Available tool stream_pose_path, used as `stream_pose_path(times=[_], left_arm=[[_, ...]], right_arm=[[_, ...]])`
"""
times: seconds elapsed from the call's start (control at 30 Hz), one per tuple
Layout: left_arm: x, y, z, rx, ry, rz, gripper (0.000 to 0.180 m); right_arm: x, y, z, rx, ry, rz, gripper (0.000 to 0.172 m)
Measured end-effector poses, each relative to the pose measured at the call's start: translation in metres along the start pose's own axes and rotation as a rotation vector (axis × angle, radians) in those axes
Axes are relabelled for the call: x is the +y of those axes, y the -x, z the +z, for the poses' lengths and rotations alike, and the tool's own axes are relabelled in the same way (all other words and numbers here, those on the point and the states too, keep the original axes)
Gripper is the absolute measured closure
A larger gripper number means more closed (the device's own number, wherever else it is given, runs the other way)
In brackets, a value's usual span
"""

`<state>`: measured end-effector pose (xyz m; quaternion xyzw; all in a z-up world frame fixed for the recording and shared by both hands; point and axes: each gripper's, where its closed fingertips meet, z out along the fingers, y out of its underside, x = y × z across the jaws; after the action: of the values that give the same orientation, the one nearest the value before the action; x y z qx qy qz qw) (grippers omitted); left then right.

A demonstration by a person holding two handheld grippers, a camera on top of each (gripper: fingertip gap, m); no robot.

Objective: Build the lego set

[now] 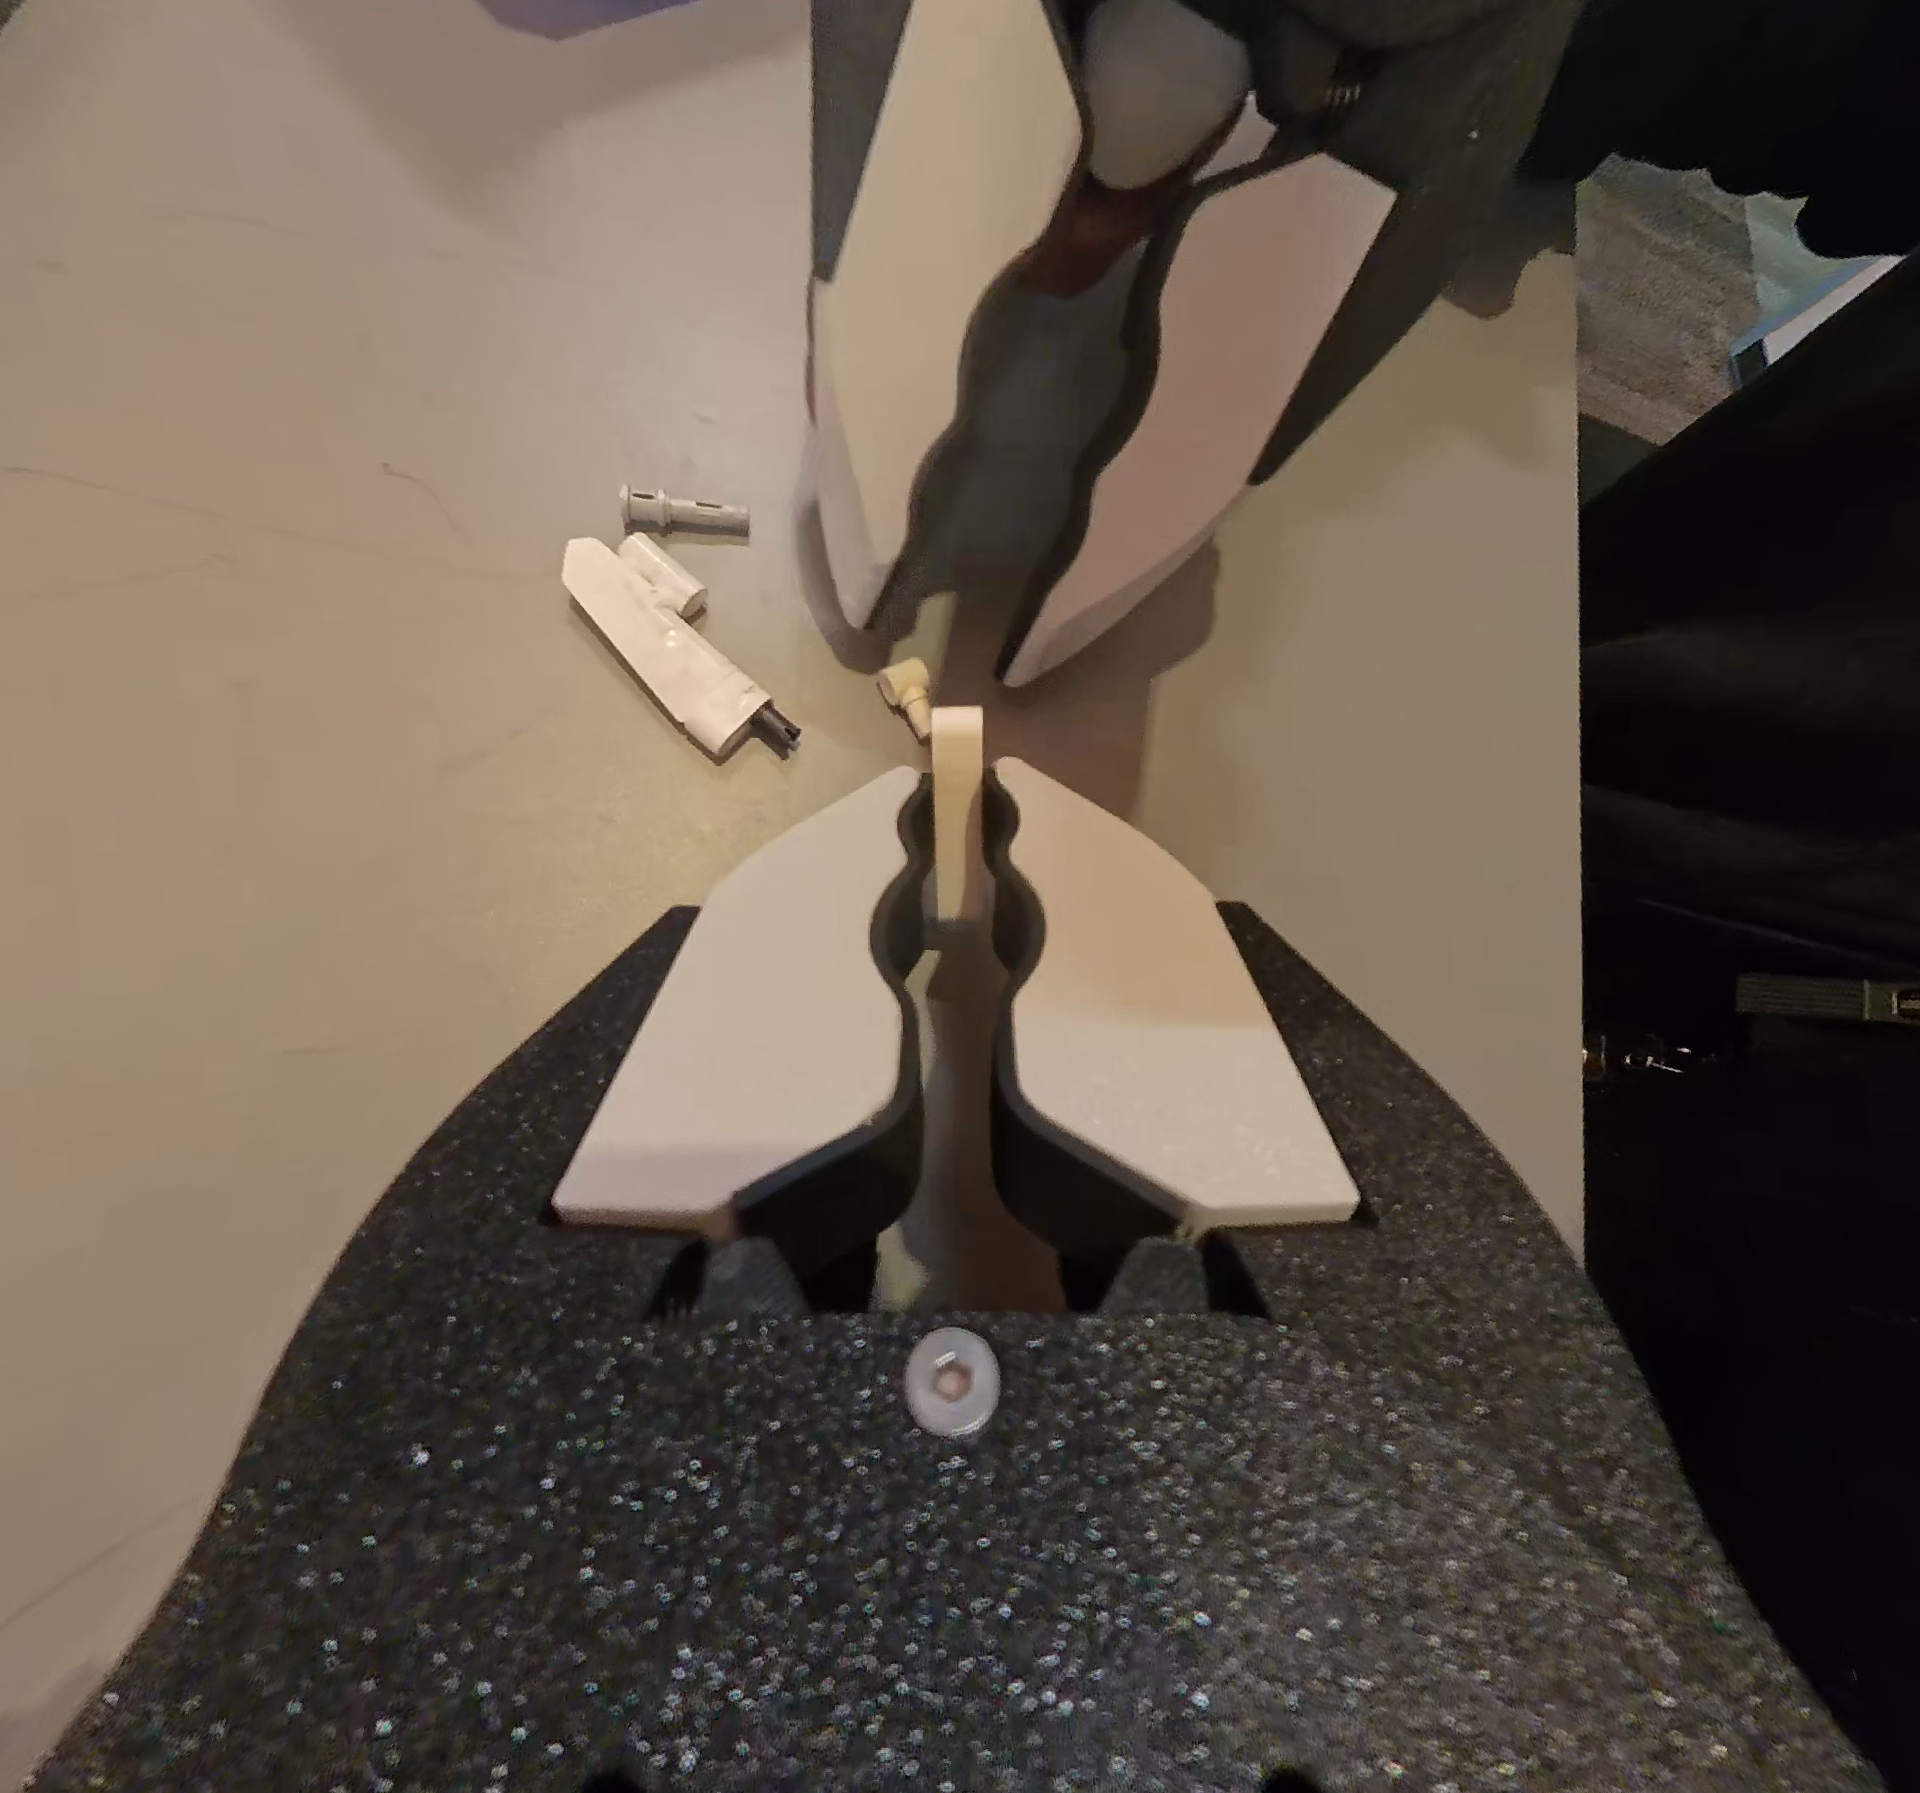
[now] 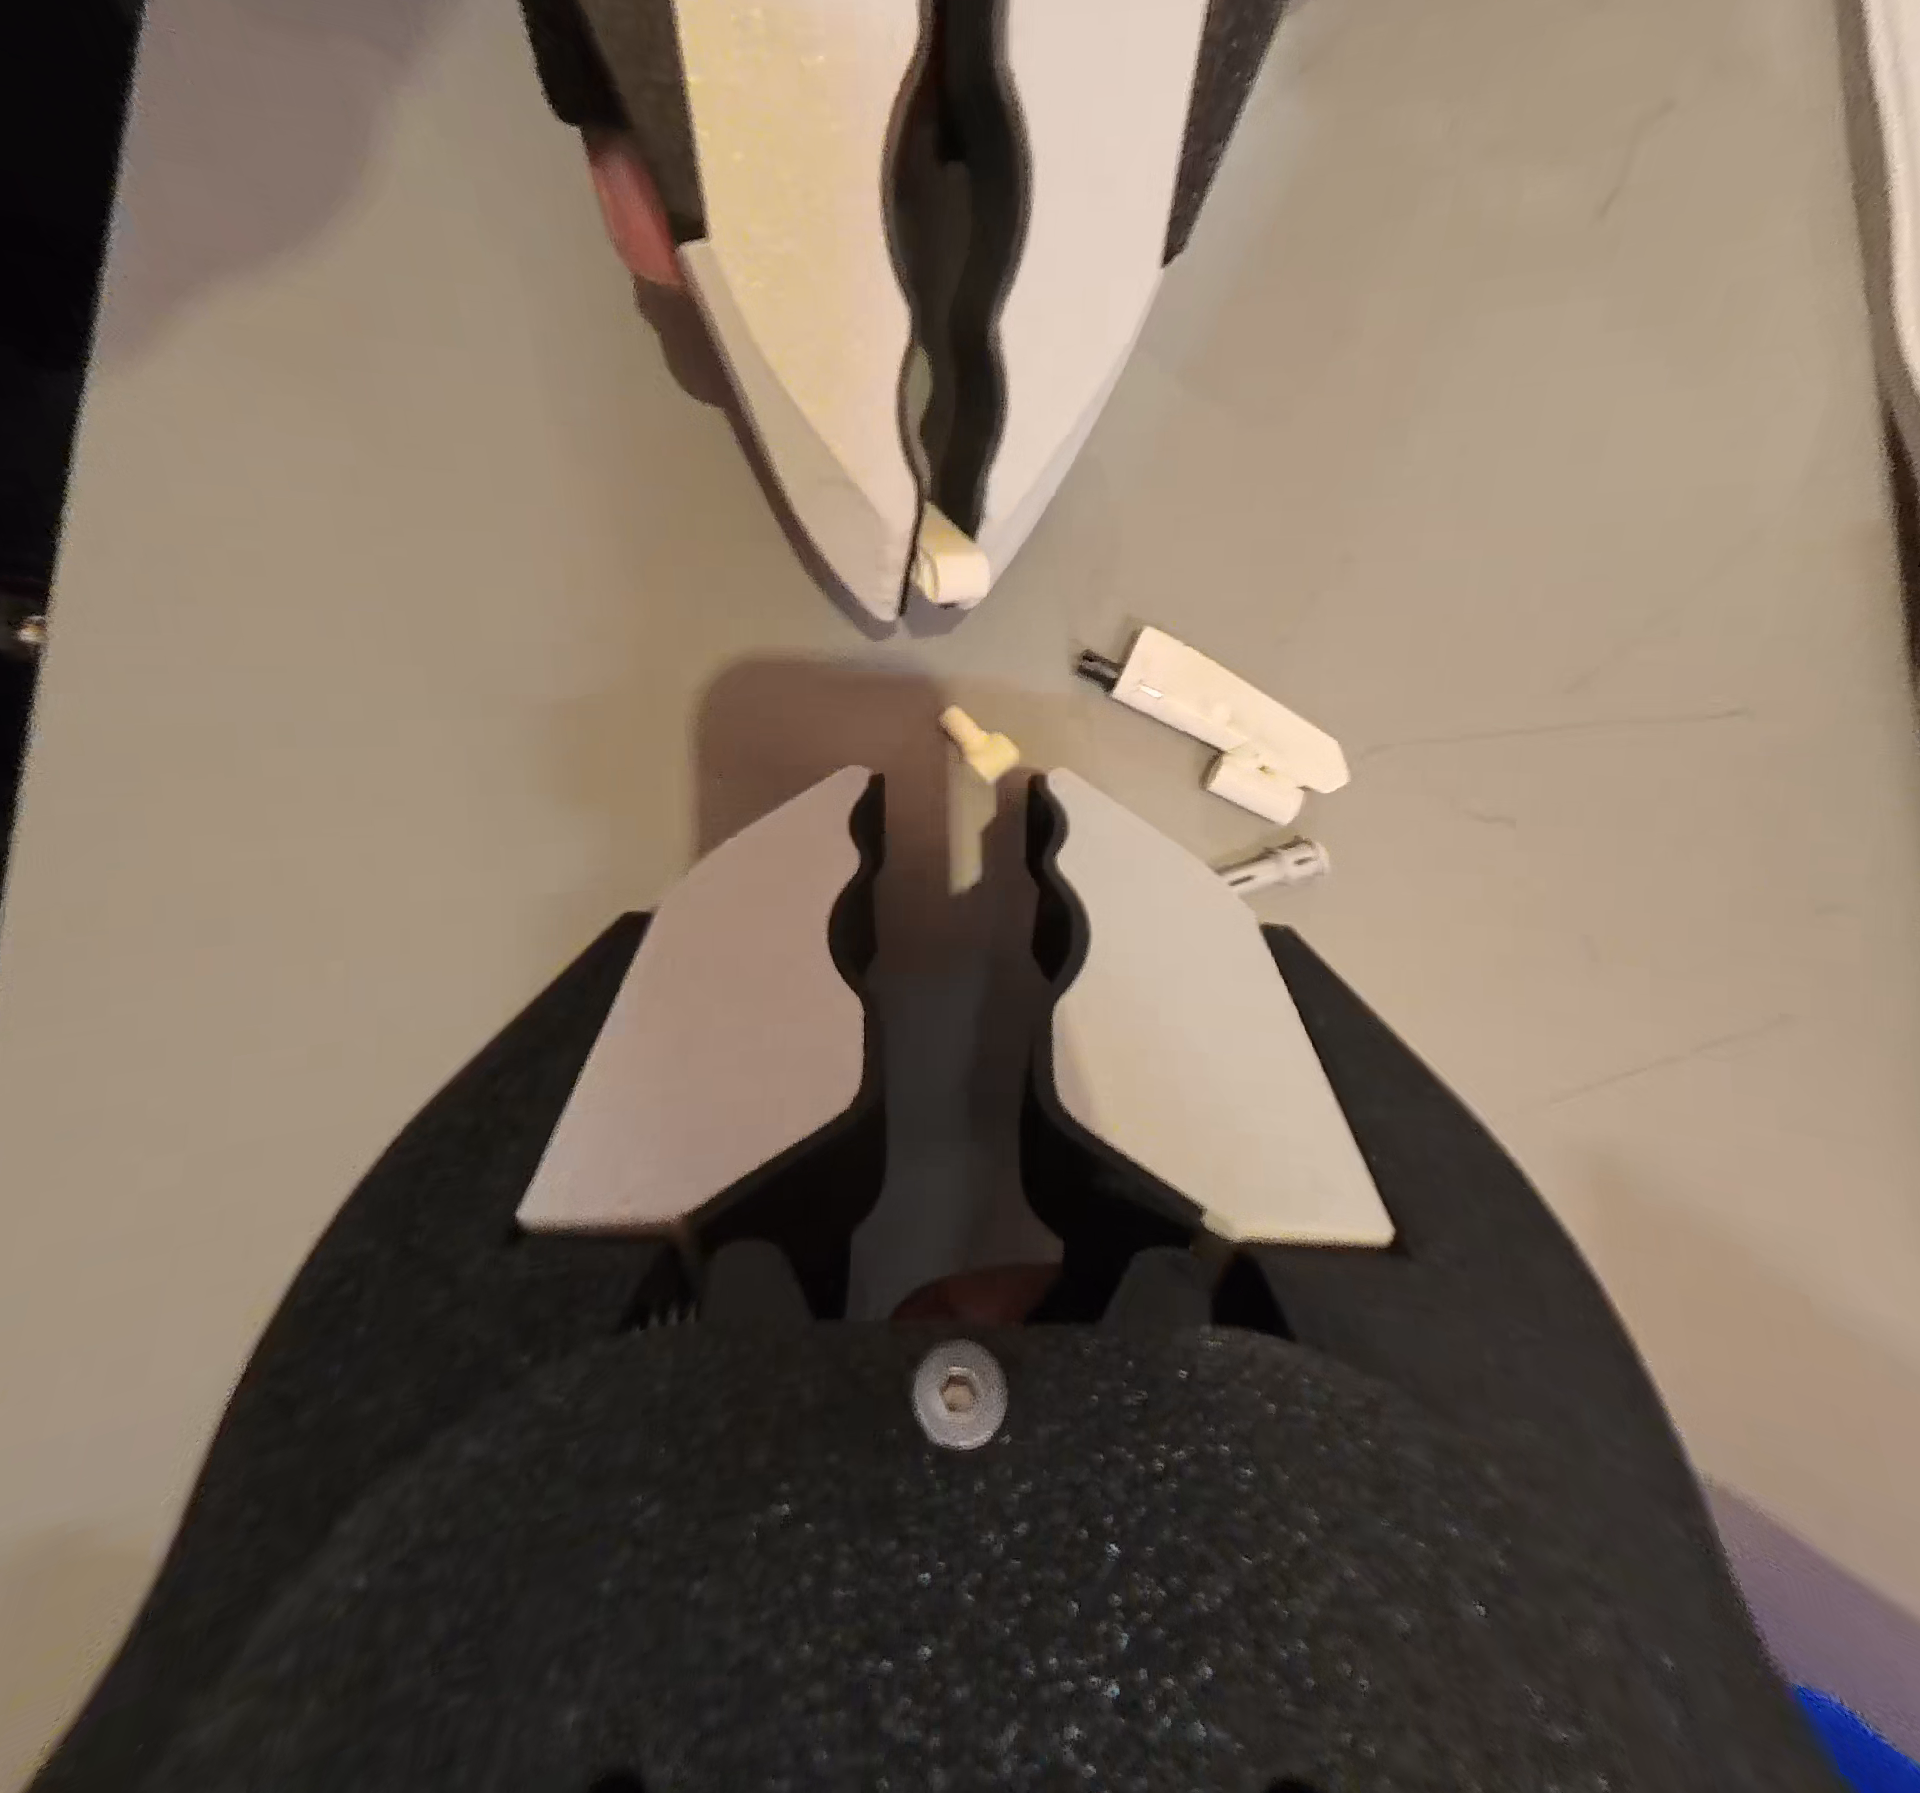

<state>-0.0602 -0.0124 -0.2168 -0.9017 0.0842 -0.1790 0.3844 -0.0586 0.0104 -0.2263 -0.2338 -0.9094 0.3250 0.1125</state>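
Our left gripper (image 1: 958,787) clamps a cream strip (image 1: 956,808) pointing far, while our right gripper (image 2: 956,787) gapes just near a small cream peg (image 2: 977,751).

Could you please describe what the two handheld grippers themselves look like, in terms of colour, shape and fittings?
Both look alike. The left gripper and right gripper each have a black, speckled, rough-textured body with one silver hex-socket screw at the centre. Their fingers are broad, flat, pale grey-white plates tapering to rounded tips, lined inside with black, wavy-edged pads. No cables or markings show.
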Motion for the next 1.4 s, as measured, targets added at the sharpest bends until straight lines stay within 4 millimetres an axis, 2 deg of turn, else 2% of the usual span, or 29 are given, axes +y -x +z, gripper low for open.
stream_pose_path(times=[0.13,0.27,0.47,0.53,0.63,0.7,0.87,1.0,1.07,1.23,1.4], left_arm=[[0.002,0.001,0.002,-0.001,0.012,0.001,0.172],[0.003,0.003,0.002,-0.001,0.013,-0.006,0.172],[0.004,0.004,0.001,0.012,0.013,-0.018,0.172],[0.004,0.005,0.001,0.009,0.013,-0.021,0.172],[0.004,0.006,0.000,0.007,0.011,-0.028,0.172],[0.004,0.006,0.000,0.000,0.010,-0.028,0.172],[0.001,0.013,0.000,-0.052,-0.005,-0.053,0.172],[-0.006,0.025,0.000,-0.123,-0.060,-0.158,0.172],[-0.010,0.030,0.000,-0.147,-0.091,-0.218,0.172],[-0.017,0.037,0.003,-0.194,-0.142,-0.317,0.172],[-0.019,0.037,0.006,-0.219,-0.139,-0.311,0.172]], right_arm=[[-0.002,-0.007,0.001,-0.005,-0.039,-0.077,0.147],[-0.001,-0.007,0.001,-0.075,-0.030,-0.196,0.147],[-0.003,-0.005,0.004,-0.188,-0.020,-0.276,0.148],[-0.001,-0.007,0.007,-0.181,0.002,-0.293,0.150],[-0.002,-0.006,0.009,-0.162,-0.005,-0.279,0.162],[-0.003,-0.004,0.010,-0.135,-0.026,-0.264,0.163],[-0.006,-0.013,0.007,0.064,-0.062,-0.189,0.164],[-0.020,-0.024,-0.009,0.280,-0.161,-0.093,0.165],[-0.022,-0.030,-0.015,0.419,-0.153,-0.123,0.165],[-0.024,-0.038,-0.020,0.626,-0.111,-0.128,0.165],[-0.019,-0.042,-0.018,0.692,-0.034,-0.133,0.165]])
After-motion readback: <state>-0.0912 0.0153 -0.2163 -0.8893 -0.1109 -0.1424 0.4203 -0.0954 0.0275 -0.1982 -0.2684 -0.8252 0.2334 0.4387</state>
